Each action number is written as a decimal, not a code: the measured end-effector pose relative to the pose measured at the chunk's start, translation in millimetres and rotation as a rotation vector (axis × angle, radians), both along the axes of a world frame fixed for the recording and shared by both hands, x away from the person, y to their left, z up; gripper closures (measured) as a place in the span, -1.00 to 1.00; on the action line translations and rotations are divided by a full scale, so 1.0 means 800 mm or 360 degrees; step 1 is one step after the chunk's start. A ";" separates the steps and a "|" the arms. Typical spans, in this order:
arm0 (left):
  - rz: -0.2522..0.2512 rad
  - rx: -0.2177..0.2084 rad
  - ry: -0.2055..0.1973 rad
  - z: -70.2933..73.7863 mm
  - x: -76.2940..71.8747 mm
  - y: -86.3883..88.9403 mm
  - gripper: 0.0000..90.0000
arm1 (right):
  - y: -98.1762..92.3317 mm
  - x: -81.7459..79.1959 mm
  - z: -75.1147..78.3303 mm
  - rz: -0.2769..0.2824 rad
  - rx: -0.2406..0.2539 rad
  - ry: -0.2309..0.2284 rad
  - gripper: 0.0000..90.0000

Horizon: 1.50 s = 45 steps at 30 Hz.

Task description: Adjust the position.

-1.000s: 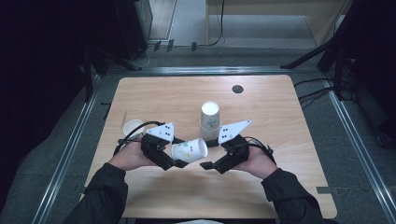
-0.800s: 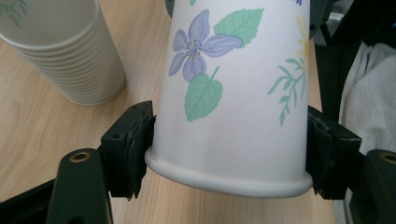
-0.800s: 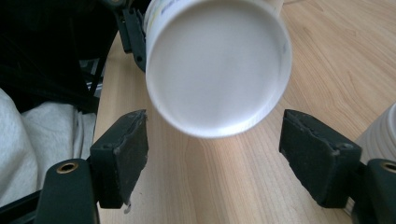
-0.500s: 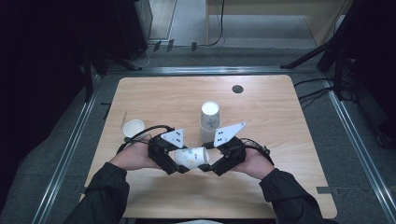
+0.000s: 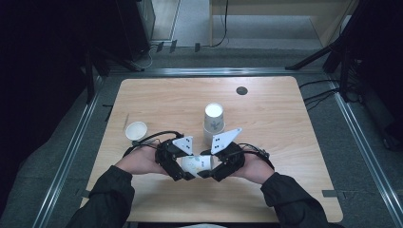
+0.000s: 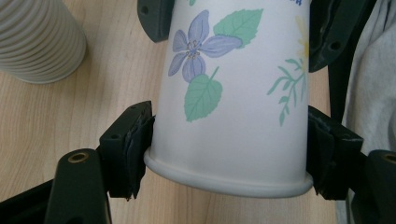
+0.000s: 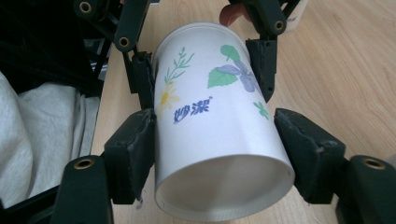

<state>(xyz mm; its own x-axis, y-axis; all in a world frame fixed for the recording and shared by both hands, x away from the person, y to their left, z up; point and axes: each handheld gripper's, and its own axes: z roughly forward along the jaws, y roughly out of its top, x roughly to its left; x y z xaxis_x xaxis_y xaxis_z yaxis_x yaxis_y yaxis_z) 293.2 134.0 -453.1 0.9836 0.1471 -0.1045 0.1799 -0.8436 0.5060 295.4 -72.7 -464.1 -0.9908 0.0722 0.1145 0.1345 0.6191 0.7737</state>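
From above, the person's two hands meet near the front edge of the pale wooden table [image 5: 285,123], each with a black two-jaw gripper. The left gripper [image 5: 183,167] and the right gripper [image 5: 214,167] face each other, and a white paper cup printed with flowers and leaves [image 5: 197,164] lies on its side between them, clear of the tabletop as far as I can tell. Just behind the grippers stands an upturned stack of white paper cups [image 5: 213,122]. A small white cup [image 5: 136,130] sits to the left, and a dark round disc [image 5: 242,90] lies far back.

The left gripper view brings out what the high view blurs: the cup's [image 6: 233,93] rolled rim end sits between this gripper's [image 6: 229,154] jaws, both pads pressed on its wall, so it is clamped there. Beyond, the other gripper's jaws flank the cup higher up. A ribbed white cup [image 6: 39,39] stands at the upper left on the wood.

The right gripper view looks the other way, at the cup's [image 7: 215,121] recessed base and its blue lettering. This gripper's [image 7: 219,154] jaws have just been closing around the cup; the left pad touches the wall, while the right pad shows a thin gap. The left gripper's jaws grip the far rim.
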 end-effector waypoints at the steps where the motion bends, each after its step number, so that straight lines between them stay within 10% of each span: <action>1: -0.0001 0.0001 -0.0003 0.000 0.000 0.000 -0.42 | 0.001 0.000 -0.001 0.0005 -0.0006 0.0000 -0.28; 16: 0.0040 -0.0104 0.0008 0.004 0.000 0.005 -0.62 | -0.006 0.000 0.006 0.0014 0.0021 0.0001 -0.25; 45: 0.0161 -0.0594 0.0094 -0.002 0.003 0.022 -0.67 | -0.030 0.007 0.025 -0.0037 0.0225 0.0093 -0.25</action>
<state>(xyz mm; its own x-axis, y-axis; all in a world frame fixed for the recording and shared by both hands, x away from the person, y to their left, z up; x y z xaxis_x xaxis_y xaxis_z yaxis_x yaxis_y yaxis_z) 295.4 151.8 -454.9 0.9568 0.1844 -0.2249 0.2907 -0.5801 0.7609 300.9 -96.4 -444.4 -0.9803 0.0742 0.1828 0.1951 0.5005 0.8435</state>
